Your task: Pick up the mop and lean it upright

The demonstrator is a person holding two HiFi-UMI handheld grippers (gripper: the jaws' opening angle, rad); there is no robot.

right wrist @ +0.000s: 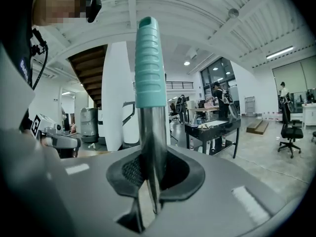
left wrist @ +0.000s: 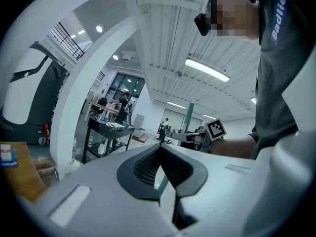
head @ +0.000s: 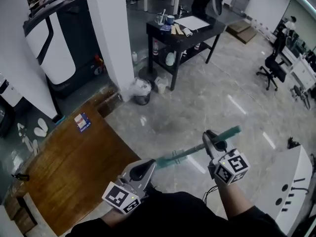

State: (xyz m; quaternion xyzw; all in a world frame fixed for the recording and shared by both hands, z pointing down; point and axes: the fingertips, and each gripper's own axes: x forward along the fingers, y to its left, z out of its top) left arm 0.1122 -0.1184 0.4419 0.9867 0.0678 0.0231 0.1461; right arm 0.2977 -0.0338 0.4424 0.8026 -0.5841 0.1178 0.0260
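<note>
The mop [head: 183, 154] is off the floor and lies nearly level across the lower middle of the head view, carried between both hands. Its teal grip [head: 229, 131] points toward the right of the frame, and its head is out of sight. The right claw [head: 212, 139] is clamped on the bare metal pole just below that grip, with the pads tight on either side of it. The left claw [head: 148, 169] is pinched on the teal part further down the pole, and only a sliver of teal shows between its pads. The step in hand looks like the carry toward a place to lean the mop. The white pillar [head: 116, 33] in the upper left of the frame seems the likeliest support. To do it well, hold both pinches firm so the pole cannot roll, then raise the grip end with the right claw while the left guides the lower end down until the head sits on the floor. Watch the small bin [head: 142, 90] at the pillar's foot — the swinging end could clip it. Loosen the claws only once the pole rests steadily against the pillar.
</note>
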